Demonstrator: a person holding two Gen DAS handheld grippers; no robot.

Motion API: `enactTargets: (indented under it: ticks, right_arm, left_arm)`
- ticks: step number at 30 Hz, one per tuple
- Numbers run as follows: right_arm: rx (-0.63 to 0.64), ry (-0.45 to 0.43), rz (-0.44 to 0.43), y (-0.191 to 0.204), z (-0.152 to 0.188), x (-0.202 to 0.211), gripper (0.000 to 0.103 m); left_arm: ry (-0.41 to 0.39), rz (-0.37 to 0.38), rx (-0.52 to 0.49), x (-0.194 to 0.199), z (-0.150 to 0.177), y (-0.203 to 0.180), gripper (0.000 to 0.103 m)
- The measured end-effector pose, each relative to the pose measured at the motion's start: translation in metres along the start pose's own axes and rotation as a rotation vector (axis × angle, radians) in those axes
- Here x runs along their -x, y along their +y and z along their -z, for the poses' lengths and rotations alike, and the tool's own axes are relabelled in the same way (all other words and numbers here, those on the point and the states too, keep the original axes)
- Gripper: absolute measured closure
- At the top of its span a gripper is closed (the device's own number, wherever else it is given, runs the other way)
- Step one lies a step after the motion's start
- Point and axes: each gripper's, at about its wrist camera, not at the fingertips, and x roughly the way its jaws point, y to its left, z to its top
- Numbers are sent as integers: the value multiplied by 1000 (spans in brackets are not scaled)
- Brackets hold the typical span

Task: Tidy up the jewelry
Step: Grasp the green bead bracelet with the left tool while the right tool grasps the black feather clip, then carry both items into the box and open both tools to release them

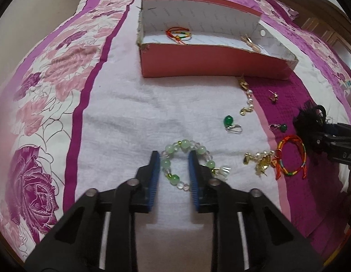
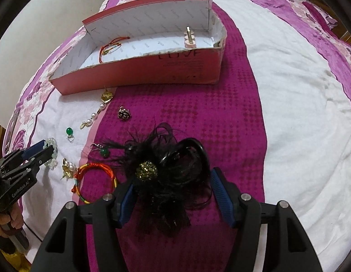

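Two tools are down on the bed (image 1: 121,104) at once, and I read that as a plan to lift two pieces together toward the box (image 1: 198,61). Starting at the left, my left tool (image 1: 173,156) has its jaws partly open with the near arc of the green bead bracelet (image 1: 185,147) between the blue pads (image 1: 153,172); the right pad lies over the beads on that side, so I judge it is lined up to pinch the strand but has not closed on it. Next to the right lie a green drop earring (image 1: 228,121), a pearl-and-gold piece (image 1: 246,99), a gold cluster (image 1: 261,162) and a red cord bracelet (image 1: 291,156), loose and apart from each other, probably spread so that each can be taken singly. Further right, my right tool (image 2: 173,192) is wide open and straddles the black feather hairpiece (image 2: 168,176), the widest item here, which explains the broad jaw setting; the pads stand beside the feathers and do not yet squeeze them. Beyond everything sits the box, open-topped with its long side toward me, and already holding a red cord bracelet (image 1: 178,34) and a clip (image 2: 190,37), so I take it for the destination.
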Motion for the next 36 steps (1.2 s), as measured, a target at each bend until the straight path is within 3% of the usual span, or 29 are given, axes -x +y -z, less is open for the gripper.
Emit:
enactTargets:
  ticks: [2, 5, 7, 12, 20, 36]
  right_arm:
    - [-8, -4, 0, 0, -1, 0, 42]
    - [-27, -14, -13, -4, 0, 1, 44]
    - [-32, -24, -15, -6, 0, 3, 49]
    - [-72, -55, -43, -12, 2, 10, 50]
    - [-109, -126, -64, -20, 6, 37, 50]
    - [-140, -223, -121, -29, 9, 77, 50]
  left_arm:
    - [2, 11, -3, 1, 0, -2, 101]
    - [-1, 11, -10, 3, 2, -4, 103]
    - [-5, 14, -5, 5, 2, -5, 103]
    - [-18, 40, 21, 15, -1, -3, 103]
    - [-74, 87, 49, 42, -12, -2, 103]
    - [-164, 94, 50, 79, -36, -6, 103]
